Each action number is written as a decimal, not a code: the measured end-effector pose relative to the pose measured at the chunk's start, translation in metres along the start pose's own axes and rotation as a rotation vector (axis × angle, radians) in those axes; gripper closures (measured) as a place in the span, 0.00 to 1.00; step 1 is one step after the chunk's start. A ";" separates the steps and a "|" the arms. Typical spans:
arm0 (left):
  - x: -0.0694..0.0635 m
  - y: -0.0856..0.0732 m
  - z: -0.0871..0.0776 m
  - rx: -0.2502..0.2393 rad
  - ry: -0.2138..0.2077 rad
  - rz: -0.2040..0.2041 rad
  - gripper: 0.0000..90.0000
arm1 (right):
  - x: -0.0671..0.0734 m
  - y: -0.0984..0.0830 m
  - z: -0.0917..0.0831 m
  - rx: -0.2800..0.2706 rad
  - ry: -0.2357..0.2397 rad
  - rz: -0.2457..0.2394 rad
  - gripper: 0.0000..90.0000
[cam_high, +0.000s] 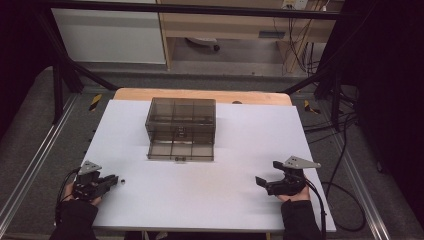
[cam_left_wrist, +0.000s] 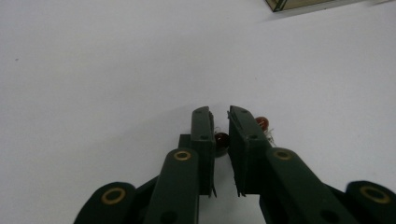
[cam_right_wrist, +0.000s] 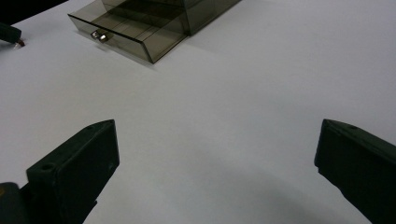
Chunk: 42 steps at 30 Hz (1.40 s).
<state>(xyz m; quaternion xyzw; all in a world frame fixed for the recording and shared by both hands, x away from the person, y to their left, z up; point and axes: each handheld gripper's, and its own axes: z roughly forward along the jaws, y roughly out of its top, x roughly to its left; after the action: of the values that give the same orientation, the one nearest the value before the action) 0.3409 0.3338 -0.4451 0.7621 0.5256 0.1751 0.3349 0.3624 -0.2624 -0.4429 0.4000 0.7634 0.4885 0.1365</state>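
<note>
As its jaws stand nearly closed, the left hand-held gripper flanks a small dark-red bead on the bench; whether the pads press it cannot be told. A second bead lies just beside the right jaw. The right hand-held gripper rests wide open and empty. Farther off, the smoky drawer box has its lower drawer pulled out, so pickup is barely begun and stowing likely remains.
</note>
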 end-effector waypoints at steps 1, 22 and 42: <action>0.000 0.000 0.000 0.000 0.000 -0.001 0.89 | 0.000 0.000 0.000 0.000 0.000 0.000 0.00; -0.001 0.002 -0.005 -0.036 -0.011 -0.005 0.89 | 0.000 0.000 0.000 0.005 0.002 0.004 0.01; -0.003 0.008 -0.006 -0.061 -0.019 -0.002 0.89 | 0.000 0.000 0.001 0.011 0.001 0.002 0.01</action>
<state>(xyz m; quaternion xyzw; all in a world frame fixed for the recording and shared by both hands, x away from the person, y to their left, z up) 0.3415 0.3312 -0.4352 0.7527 0.5175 0.1834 0.3634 0.3629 -0.2614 -0.4440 0.4013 0.7657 0.4847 0.1332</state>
